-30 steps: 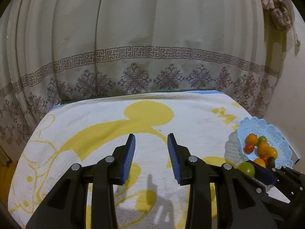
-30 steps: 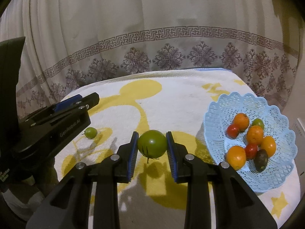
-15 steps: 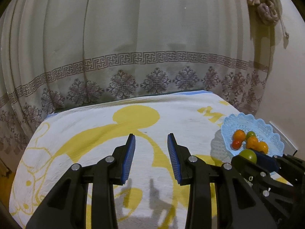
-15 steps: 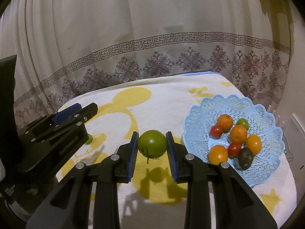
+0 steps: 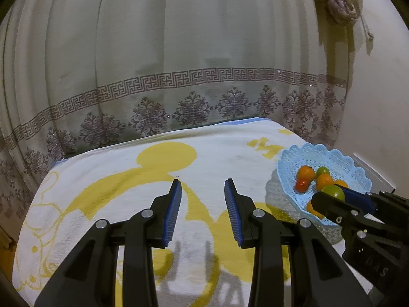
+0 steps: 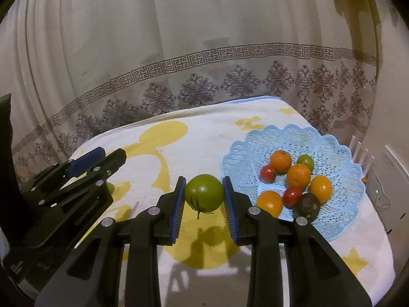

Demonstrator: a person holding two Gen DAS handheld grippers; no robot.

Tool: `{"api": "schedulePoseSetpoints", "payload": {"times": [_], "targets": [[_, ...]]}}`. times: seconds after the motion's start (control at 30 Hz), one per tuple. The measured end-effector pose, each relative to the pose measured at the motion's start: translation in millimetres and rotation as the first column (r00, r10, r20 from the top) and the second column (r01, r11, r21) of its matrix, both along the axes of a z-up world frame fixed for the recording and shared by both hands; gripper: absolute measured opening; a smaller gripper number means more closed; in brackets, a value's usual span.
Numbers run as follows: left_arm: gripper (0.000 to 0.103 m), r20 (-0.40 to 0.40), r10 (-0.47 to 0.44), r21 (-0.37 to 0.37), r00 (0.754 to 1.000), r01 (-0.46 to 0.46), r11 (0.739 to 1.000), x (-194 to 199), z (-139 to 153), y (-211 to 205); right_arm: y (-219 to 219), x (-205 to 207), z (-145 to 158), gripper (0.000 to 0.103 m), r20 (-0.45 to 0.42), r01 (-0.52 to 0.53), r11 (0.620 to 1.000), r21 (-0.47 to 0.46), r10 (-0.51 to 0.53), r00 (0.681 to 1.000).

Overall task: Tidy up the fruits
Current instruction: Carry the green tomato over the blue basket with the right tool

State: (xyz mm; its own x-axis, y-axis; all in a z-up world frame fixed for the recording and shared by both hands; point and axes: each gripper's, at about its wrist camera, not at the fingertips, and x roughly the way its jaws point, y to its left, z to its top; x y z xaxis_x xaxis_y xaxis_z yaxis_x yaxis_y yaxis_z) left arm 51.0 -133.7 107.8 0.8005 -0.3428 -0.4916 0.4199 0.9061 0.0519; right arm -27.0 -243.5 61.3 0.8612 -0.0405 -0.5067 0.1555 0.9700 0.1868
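Note:
My right gripper (image 6: 203, 193) is shut on a green tomato (image 6: 203, 192) and holds it above the yellow-and-white cloth, left of the light blue lattice basket (image 6: 253, 145). The basket holds several oranges, red tomatoes, a small green fruit and a dark fruit. In the left wrist view the basket (image 5: 288, 158) sits at the right, and the held tomato (image 5: 333, 192) shows in front of it. My left gripper (image 5: 203, 190) is open and empty above the cloth. A small green fruit (image 6: 110, 187) lies on the cloth, mostly hidden behind the left gripper.
The cloth (image 6: 204, 133) covers a table that ends at a patterned curtain (image 6: 204, 58) behind. A wall with a white fitting (image 6: 391, 168) stands right of the basket. A curtain tie (image 5: 337, 2) hangs at the upper right.
Both grippers have risen and drawn back a little. The right gripper has carried the green tomato closer to the basket. The small green fruit has slid behind the left gripper.

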Motion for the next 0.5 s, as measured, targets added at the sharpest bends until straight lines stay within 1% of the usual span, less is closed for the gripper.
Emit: {"api": "schedulePoseSetpoints", "payload": {"times": [0.37,0.5], "targets": [[0.036,-0.006,-0.069,0.011,0.998,0.069,0.998,-10.5,-7.7,-16.5,-25.0,-13.1,-2.3,0.03,0.004,0.051,0.999,0.015,-0.052,0.999],[0.036,-0.022,-0.103,-0.004,0.994,0.103,0.995,-13.6,-9.3,-20.9,-37.2,-19.7,-3.2,0.03,0.005,0.076,0.997,0.024,-0.076,0.997]]}}
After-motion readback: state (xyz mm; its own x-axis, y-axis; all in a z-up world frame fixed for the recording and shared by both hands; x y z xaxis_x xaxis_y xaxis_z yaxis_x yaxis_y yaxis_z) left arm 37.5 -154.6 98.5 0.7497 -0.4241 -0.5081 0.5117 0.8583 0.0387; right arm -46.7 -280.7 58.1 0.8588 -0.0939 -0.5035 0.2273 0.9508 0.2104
